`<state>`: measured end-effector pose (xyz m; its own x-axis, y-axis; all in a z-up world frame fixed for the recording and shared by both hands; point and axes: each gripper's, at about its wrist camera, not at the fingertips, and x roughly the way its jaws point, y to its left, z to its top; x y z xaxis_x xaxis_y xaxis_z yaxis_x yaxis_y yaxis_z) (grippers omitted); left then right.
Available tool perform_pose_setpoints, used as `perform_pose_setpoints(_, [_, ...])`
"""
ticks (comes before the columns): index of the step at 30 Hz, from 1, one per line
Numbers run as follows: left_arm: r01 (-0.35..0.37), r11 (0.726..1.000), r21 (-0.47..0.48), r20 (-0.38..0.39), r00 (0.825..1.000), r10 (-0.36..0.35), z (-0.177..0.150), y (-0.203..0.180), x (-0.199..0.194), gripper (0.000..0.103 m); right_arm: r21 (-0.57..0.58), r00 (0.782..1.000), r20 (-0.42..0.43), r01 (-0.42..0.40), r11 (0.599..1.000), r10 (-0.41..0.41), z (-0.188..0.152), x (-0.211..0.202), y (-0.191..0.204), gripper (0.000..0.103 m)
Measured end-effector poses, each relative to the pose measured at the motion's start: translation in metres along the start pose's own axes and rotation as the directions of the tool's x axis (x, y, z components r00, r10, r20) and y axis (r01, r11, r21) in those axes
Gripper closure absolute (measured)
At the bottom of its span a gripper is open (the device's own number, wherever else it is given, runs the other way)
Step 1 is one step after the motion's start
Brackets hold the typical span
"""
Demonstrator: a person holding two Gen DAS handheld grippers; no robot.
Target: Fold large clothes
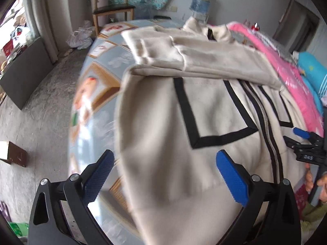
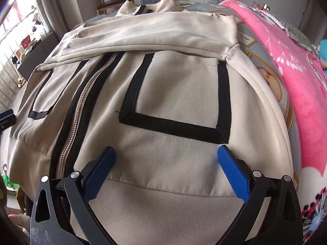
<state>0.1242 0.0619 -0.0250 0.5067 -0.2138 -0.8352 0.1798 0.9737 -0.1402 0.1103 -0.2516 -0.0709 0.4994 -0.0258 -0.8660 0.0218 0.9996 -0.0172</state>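
Note:
A cream zip-up jacket [image 1: 214, 106] with black trim and black-outlined pockets lies front-up on the bed, both sleeves folded across its chest. It fills the right wrist view [image 2: 163, 94] too. My left gripper [image 1: 165, 161] is open and empty, just above the jacket's lower left side near the hem. My right gripper [image 2: 166, 159] is open and empty, above the hem below the right pocket [image 2: 179, 94]. The right gripper also shows at the right edge of the left wrist view [image 1: 306, 143]. The left gripper's tip shows at the left edge of the right wrist view [image 2: 7, 118].
The bed has a light blue cartoon-print sheet [image 1: 96, 94]. A pink blanket [image 2: 294, 77] lies along the bed's right side, with a blue pillow [image 1: 312, 73] beyond. A wooden chair [image 1: 112, 8] and a water bottle [image 1: 201, 0] stand at the far end. Concrete floor [image 1: 40, 122] is at left.

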Motion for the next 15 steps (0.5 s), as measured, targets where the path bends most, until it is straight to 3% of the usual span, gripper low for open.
perform_pose_setpoints(5, [-0.004,1.0,-0.027,0.075,0.997,0.006,-0.039,0.023,-0.049,0.005,-0.005,0.999,0.005,-0.031,0.999,0.031,-0.014,-0.018,-0.004,0.007])
perform_pose_setpoints(10, [0.044,0.998,-0.054,0.088,0.995,-0.039,-0.068,0.022,-0.063,0.006,0.077,0.999,0.043,-0.034,0.996,0.031,-0.04,-0.059,-0.031,0.008])
perform_pose_setpoints(15, [0.087,0.993,-0.077,0.053,0.995,-0.083,-0.082,0.017,-0.051,0.02,0.215,0.999,0.034,0.006,0.977,-0.013,-0.067,-0.082,-0.073,0.018])
